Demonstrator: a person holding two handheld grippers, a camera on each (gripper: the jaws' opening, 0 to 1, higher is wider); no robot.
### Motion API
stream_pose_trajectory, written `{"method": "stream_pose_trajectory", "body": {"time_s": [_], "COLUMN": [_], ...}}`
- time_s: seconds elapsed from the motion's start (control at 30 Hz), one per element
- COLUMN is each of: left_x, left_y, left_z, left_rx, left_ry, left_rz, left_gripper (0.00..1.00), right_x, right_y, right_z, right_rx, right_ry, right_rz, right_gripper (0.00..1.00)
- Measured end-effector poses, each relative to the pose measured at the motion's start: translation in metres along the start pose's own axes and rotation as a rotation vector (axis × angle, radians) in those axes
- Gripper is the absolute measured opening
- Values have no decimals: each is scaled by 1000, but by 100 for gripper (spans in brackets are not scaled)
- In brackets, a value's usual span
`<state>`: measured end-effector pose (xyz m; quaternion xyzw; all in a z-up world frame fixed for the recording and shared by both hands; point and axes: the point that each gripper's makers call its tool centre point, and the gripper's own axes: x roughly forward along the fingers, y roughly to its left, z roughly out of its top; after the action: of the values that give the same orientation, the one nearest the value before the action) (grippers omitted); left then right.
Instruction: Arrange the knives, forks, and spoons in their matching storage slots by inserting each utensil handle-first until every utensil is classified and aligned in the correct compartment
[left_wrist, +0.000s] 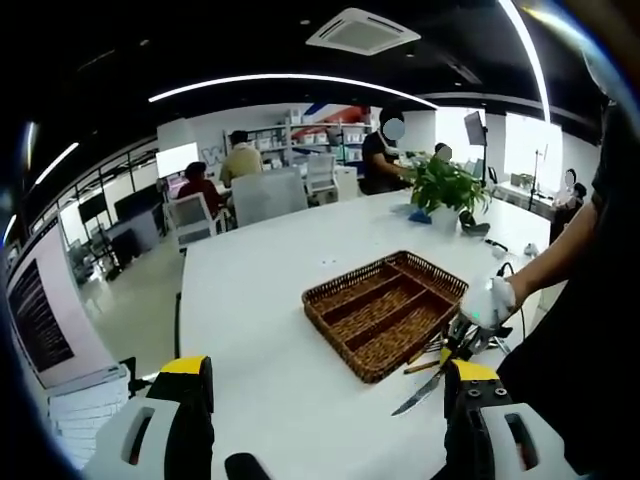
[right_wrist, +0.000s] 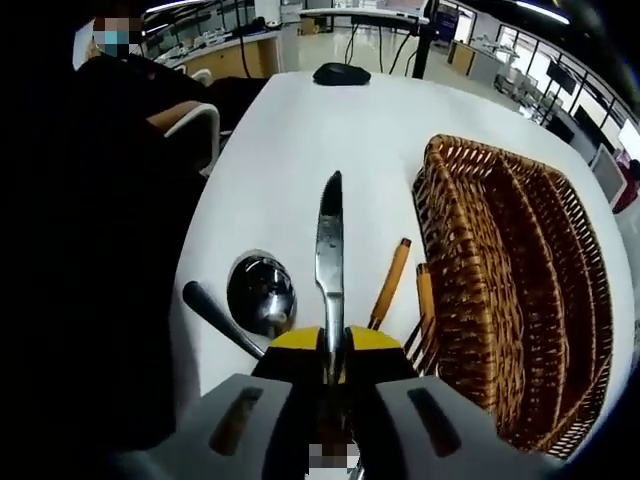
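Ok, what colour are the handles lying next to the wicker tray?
Orange-brown, like wood: the two handles beside the wicker tray, best in the right gripper view.

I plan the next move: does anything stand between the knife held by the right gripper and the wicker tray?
Yes. Two orange-handled utensils lie on the white table between the silver table knife and the brown wicker tray, close to its near wall.

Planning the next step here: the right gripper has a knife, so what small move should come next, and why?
Probably lift the knife and swing it toward the wicker tray. The right gripper is shut on it with the blade pointing away, the tray's slots look empty, and a ladle and wooden-handled utensils lie close beside it.
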<state>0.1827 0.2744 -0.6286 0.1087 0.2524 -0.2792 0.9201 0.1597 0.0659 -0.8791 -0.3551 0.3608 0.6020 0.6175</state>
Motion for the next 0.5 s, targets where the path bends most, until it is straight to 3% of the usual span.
{"method": "stream_pose_trajectory", "body": {"time_s": [0.13,0.5], "left_x": [0,1], "left_y": [-2,-3], "left_z": [0,1], "left_rx": [0,-1], "left_ry": [2,2], "left_rz": [-3,-10], "left_gripper": [100,100], "right_x": [1,-7], "right_y": [2,6], "right_z": [4,12], "right_rx": [-55,-51], "right_ry": [-11,-27], "right_rz": [2,-1], "right_gripper": [6,1]}}
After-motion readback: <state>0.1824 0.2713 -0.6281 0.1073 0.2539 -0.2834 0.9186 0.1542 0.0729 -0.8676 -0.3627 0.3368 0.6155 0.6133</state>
